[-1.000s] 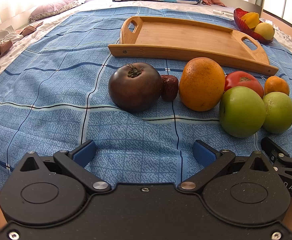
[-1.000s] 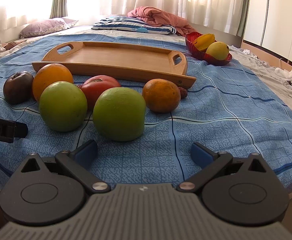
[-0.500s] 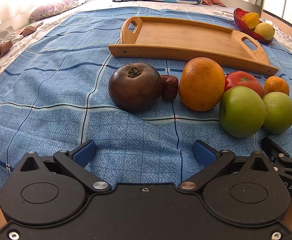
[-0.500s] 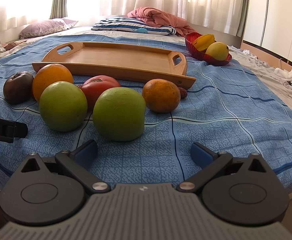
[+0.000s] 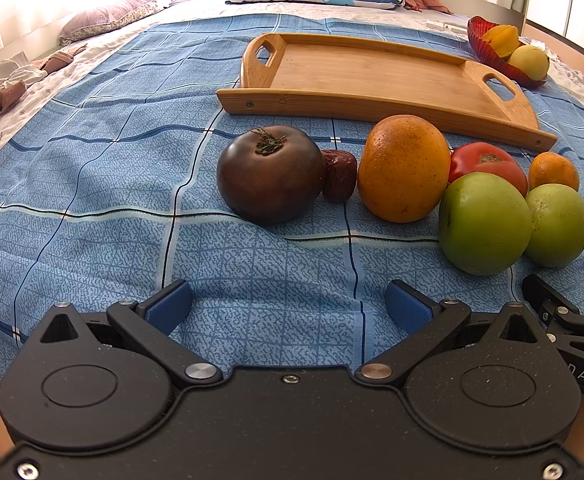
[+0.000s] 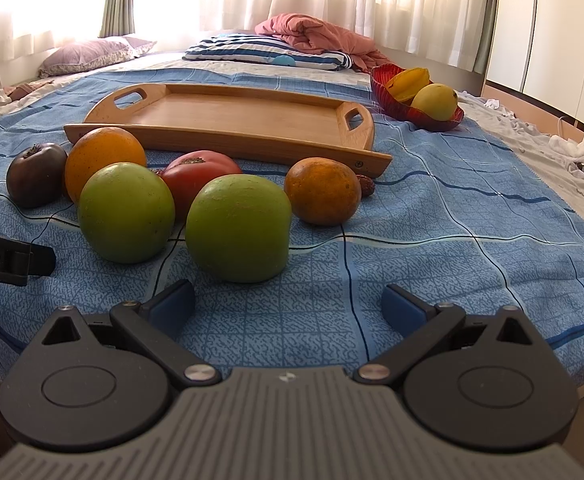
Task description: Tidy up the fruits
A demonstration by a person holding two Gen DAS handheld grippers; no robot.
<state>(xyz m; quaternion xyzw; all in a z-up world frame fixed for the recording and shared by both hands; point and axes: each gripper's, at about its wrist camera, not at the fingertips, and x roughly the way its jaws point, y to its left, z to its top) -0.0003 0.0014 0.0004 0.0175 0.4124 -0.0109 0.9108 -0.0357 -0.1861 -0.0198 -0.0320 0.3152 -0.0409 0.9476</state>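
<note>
glossy dark tomato (image 5: 269,174) beside date (image 5: 340,175)

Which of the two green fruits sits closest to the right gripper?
The blocky, flat-topped green fruit, directly ahead of the right gripper. The rounder green fruit lies further left.

The long tray of pale wood (image 5: 372,76) looks smooth and matt. The blue checked cloth (image 5: 91,184) is soft and speckled. The round dark purple tomato (image 5: 269,174) shines, and the red glass bowl (image 6: 388,96) gleams.
</note>
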